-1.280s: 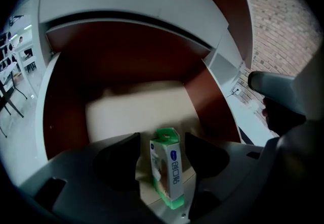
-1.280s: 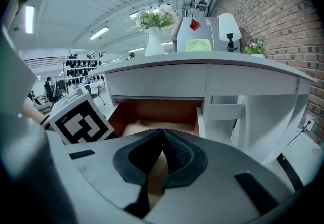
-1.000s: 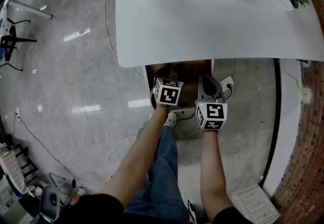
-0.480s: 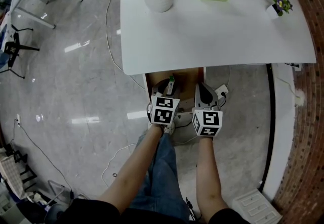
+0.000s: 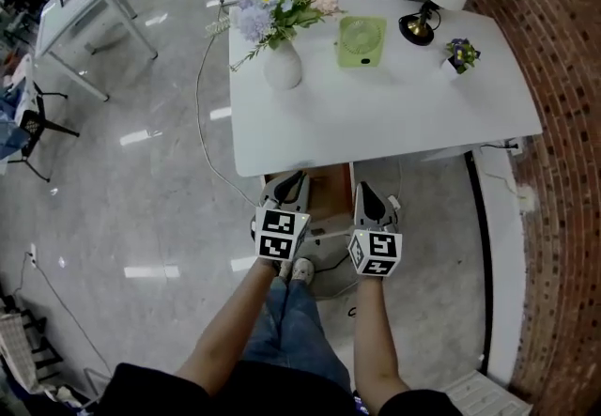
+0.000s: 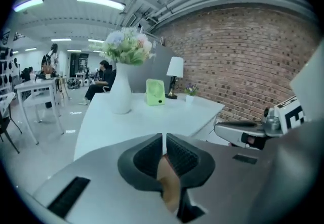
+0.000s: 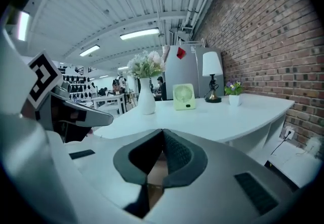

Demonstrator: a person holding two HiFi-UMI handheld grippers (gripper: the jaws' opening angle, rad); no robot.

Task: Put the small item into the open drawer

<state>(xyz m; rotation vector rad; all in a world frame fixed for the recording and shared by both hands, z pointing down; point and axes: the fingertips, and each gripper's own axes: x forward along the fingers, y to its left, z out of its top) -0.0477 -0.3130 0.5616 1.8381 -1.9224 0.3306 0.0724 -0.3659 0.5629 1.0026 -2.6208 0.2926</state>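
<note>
Left gripper (image 6: 164, 139) jaws just been closing, nothing between them. Right gripper (image 7: 162, 136) clenched, empty too. Item not visible, probably in drawer (image 5: 331, 187). I'd keep both clear of table (image 5: 376, 114) edge.

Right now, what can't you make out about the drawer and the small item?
- Drawer interior: head view shows only a brown strip; the table edge, left tool and right tool cover the rest.
- Small item: seen in no view; whether it is inside, I cannot tell.
- Left tool's jaws have just closed on nothing; both gripper views show only a brown sliver behind shut jaws.
</note>
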